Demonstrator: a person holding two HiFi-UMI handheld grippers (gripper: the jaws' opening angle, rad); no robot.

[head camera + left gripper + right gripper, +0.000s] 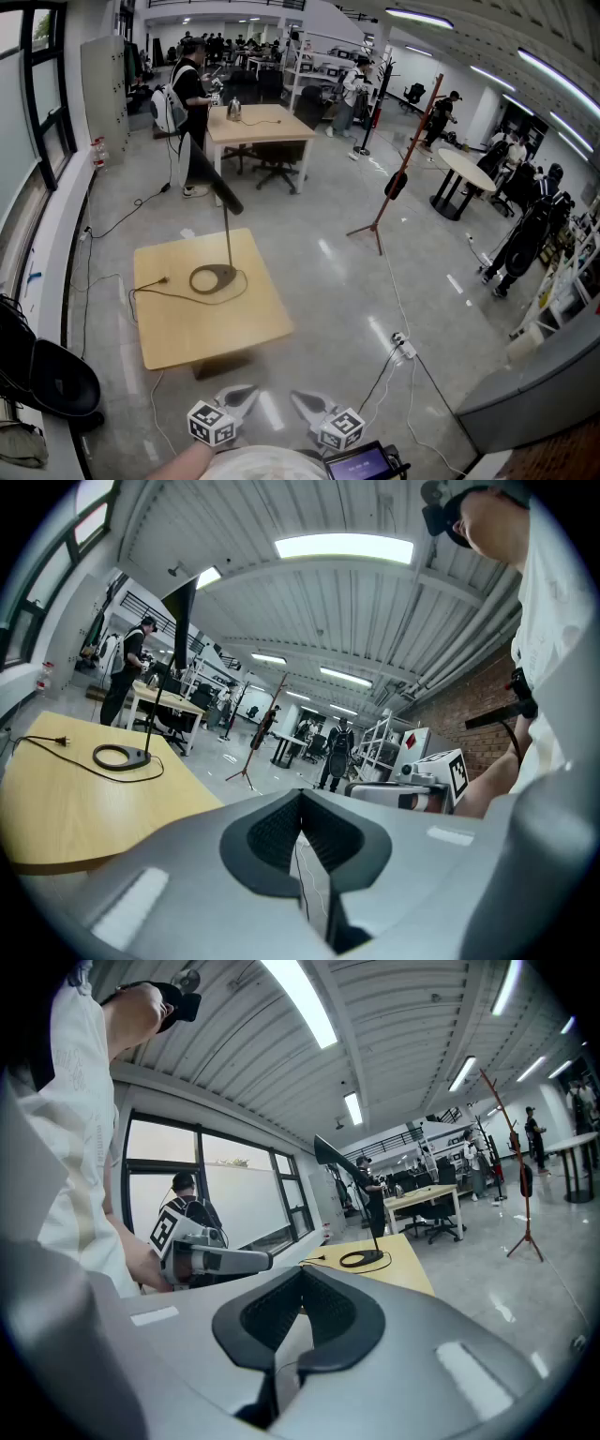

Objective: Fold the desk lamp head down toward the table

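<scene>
open office floor surrounds a small wooden table [187, 328]; the desk lamp [228, 273] stands on it with its head [211, 176] raised high. left gripper [246, 395] and right gripper [302, 399] are both closed on nothing and held by the person's body, well short of the table, probably because the approach has not begun.

screen [359, 465] cut off by bottom edge, distant people [217, 41] too small
</scene>
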